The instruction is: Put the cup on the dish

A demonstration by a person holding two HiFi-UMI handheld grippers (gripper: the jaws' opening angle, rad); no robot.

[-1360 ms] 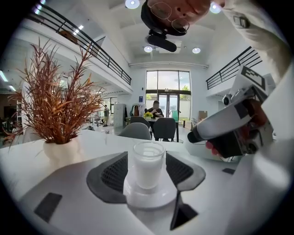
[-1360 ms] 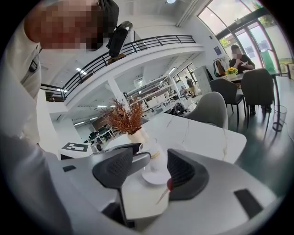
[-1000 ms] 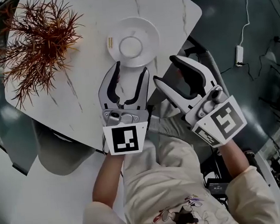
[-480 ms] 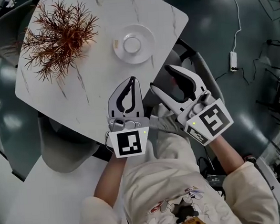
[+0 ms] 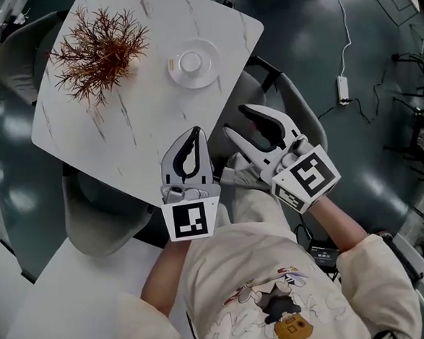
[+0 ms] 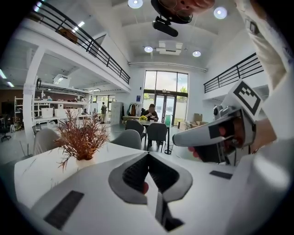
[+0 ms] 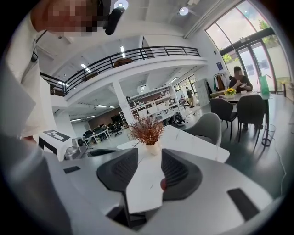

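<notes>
A white cup [image 5: 190,61] stands on a white dish [image 5: 210,75] near the far edge of the marble table [image 5: 123,135]. My left gripper [image 5: 195,132] is shut and empty over the table's near edge, well short of the dish. In the left gripper view its jaws [image 6: 148,156] meet with nothing between them. My right gripper [image 5: 236,120] hovers just off the table's near right edge. Its jaws are closing with nothing between them, and a gap still shows in the right gripper view [image 7: 149,154]. The dish and cup are not visible in either gripper view.
A potted plant with dry reddish twigs [image 5: 102,46] stands on the table left of the dish, also showing as the plant [image 6: 81,137] and the plant [image 7: 147,131]. Grey chairs [image 5: 92,217] sit round the table. A cable and power strip [image 5: 342,89] lie on the floor at right.
The left gripper has gone from open to shut. Both grippers have drawn back from the dish toward the person, and the right jaws have narrowed a little.
</notes>
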